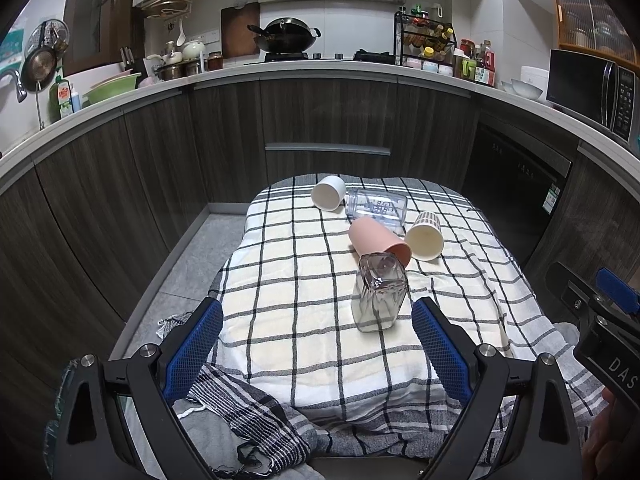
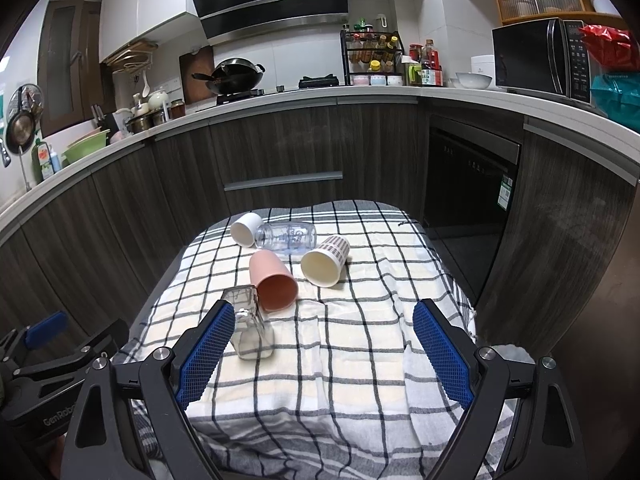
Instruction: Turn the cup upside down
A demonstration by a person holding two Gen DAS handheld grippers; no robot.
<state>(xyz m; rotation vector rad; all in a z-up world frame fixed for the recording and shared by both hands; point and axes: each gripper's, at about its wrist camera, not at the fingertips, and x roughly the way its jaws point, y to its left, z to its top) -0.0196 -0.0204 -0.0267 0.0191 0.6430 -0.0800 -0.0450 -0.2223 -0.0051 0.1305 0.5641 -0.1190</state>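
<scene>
The square clear glass cup (image 1: 379,298) stands upside down on the checked cloth (image 1: 304,280), base up, at the near end of a cluster of 5 vessels. Just behind it, touching or nearly so, the pink cup (image 1: 378,240) lies on its side, mouth toward the cameras. Beside that lies a patterned cream cup (image 1: 426,236), and farther back a clear jar (image 1: 376,206) and a white cup (image 1: 329,193), all tipped over. The left gripper (image 1: 316,344) hovers spread wide, holding nothing. The right gripper (image 2: 324,344) is spread wide too, its left finger (image 2: 206,354) overlapping the glass cup (image 2: 250,328) in its view.
</scene>
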